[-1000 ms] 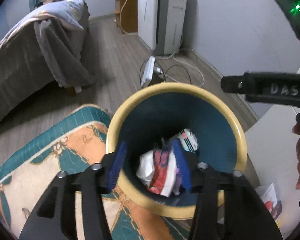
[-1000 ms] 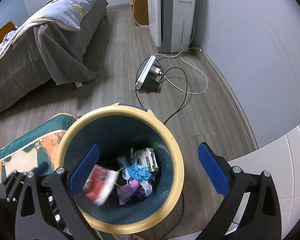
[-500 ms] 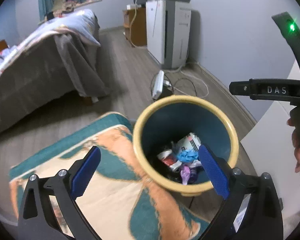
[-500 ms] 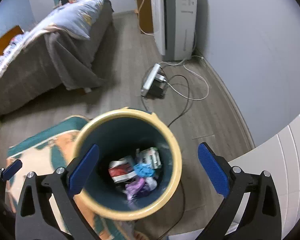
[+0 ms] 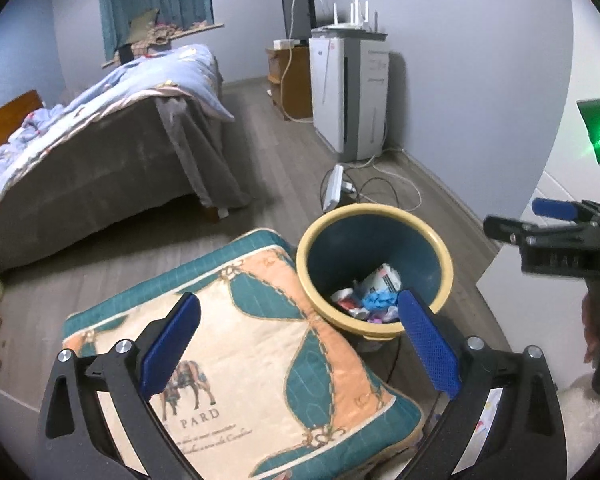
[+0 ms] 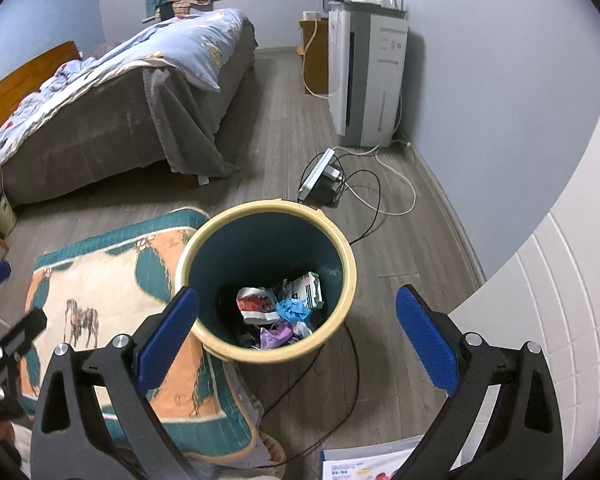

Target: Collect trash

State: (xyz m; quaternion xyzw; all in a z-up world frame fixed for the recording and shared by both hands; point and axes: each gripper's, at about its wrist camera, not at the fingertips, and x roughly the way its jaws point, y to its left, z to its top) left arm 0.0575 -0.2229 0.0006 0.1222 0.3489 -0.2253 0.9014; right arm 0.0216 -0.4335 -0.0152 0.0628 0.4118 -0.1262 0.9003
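Above the yellow-rimmed teal plastic bin at twelve o'clock, both claws, left and right, hang apart and empty, so I judge the next grab should target remaining litter, like the printed leaflet at five o'clock.

We count one bin, one cushion, one bed, one air purifier, one power strip and two grippers, left and right.
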